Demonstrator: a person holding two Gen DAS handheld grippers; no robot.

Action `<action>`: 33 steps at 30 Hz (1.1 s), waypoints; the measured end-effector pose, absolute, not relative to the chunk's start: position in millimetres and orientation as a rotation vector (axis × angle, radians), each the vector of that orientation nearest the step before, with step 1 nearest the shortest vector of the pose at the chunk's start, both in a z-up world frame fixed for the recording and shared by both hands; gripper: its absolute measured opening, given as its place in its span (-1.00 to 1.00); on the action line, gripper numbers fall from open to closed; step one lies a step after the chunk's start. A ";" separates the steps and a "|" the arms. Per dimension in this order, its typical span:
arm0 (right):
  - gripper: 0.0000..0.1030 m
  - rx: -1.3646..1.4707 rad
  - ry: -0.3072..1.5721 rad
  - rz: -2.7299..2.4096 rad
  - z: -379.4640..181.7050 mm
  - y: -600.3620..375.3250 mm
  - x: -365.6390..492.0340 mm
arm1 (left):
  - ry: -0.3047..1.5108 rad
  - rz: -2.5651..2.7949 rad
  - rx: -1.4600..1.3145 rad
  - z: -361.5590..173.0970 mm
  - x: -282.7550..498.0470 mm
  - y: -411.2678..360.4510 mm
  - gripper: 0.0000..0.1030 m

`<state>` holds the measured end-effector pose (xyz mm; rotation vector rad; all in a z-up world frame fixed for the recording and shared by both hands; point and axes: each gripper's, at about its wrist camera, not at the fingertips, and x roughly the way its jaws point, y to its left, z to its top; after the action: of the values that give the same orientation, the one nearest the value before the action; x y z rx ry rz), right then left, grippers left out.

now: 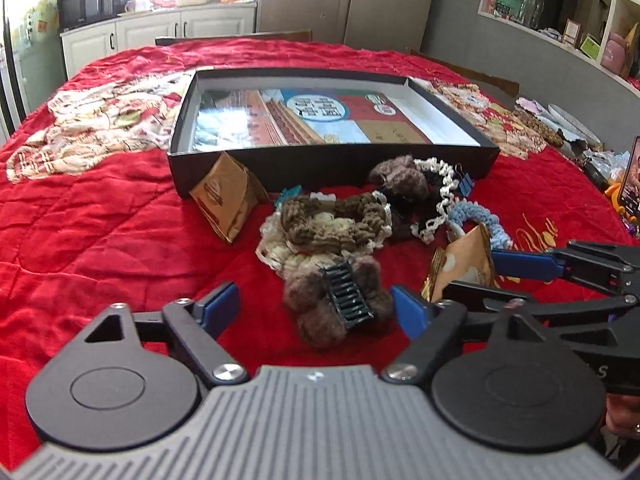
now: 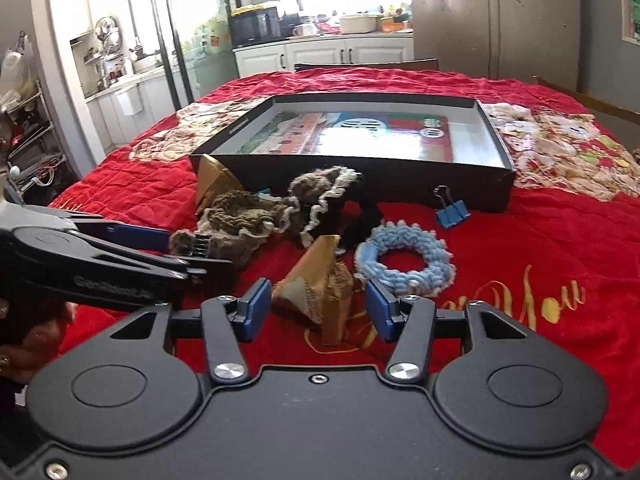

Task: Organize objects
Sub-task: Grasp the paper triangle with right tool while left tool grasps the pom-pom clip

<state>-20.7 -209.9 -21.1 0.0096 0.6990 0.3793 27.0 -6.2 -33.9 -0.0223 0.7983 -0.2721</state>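
left wrist: low, close, tilted down over red cloth (image 1: 100, 220) toward black box (image 1: 320, 168) | right wrist: same tilt, looking from the right side | shared: box, knitted pile (image 2: 248, 216), each other's gripper

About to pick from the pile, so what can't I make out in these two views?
- Teal item, left wrist view: mostly buried behind the brown scrunchies; unidentifiable.
- Brown paper packet, right wrist view: print too blurred to read.
- Phone, left wrist view: cut off by the right edge.
- Binder clip, left wrist view: half hidden behind the white-trimmed scrunchie.
- Box floor: washed out by glare in the right wrist view.
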 end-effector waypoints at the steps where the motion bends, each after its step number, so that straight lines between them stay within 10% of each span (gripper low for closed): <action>1: -0.01 0.008 0.698 0.384 -21.2 -208.4 -20.2 | 0.805 -0.273 -0.027 -35.3 27.7 -6.2 0.59; 13: -0.29 -0.001 0.705 0.380 -29.1 -203.9 -13.1 | 0.791 -0.275 -0.031 -36.3 26.7 -5.7 -0.01; 33: -0.40 0.043 0.648 0.416 -2.2 -217.2 -23.5 | 0.714 -0.332 0.008 -5.5 8.7 -8.6 -0.09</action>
<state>-23.5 -217.2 -2.2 0.0428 0.6479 0.4157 8.7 -8.6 -5.5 0.0085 0.7141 -0.3319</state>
